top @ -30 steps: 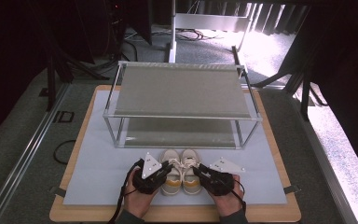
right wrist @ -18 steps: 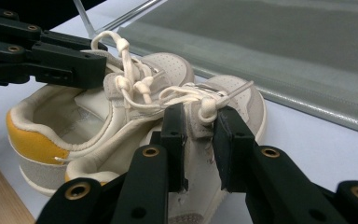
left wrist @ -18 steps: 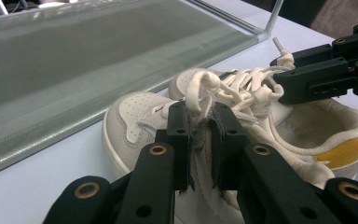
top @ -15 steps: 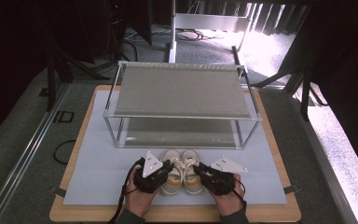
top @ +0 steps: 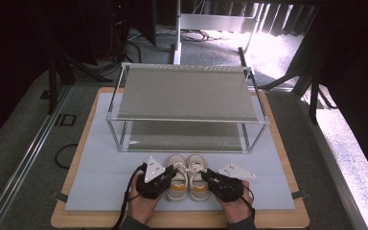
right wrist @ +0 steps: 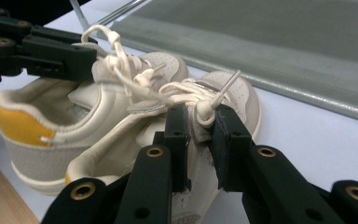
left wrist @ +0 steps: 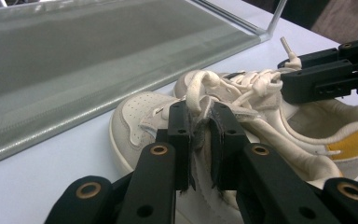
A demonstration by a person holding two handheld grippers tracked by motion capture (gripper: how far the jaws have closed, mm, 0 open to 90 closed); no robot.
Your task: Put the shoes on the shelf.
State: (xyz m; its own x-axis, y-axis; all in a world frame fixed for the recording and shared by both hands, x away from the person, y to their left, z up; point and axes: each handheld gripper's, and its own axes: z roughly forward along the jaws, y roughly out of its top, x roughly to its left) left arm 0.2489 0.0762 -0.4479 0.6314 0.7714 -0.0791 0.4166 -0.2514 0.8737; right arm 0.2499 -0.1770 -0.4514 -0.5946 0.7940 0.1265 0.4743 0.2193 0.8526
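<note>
The pair of shoes sits side by side at the lower centre of the high view, on the pale grey mat just in front of the two-tier metal rack, toes towards the rack and yellow heel tabs towards the person. The left gripper comes in from the lower left of that view and the right gripper from the lower right, one to each shoe.

In the left gripper view the two black jaws are nearly closed on the tongue and upper edge of the left shoe, with fabric and a loop of lace squeezed between them. In the right gripper view the jaws stand a little wider apart but also pinch the tongue and lace knot of the right shoe. Both shoes appear gripped but not yet lifted, since their soles seem to rest on the mat.

The step in hand looks like securing a hold on both shoes before moving them, probably onto the rack. The next move would call for lifting both together, keeping them level, and clearing the rack's front bar; a grip on soft tongue material may let a shoe swing or slip.

The soles and outer sides of the shoes are hidden behind the grippers and hands. The lower shelf is partly shaded, and the lower parts of the jaws are cut off at the frame bottom in both gripper views.
</note>
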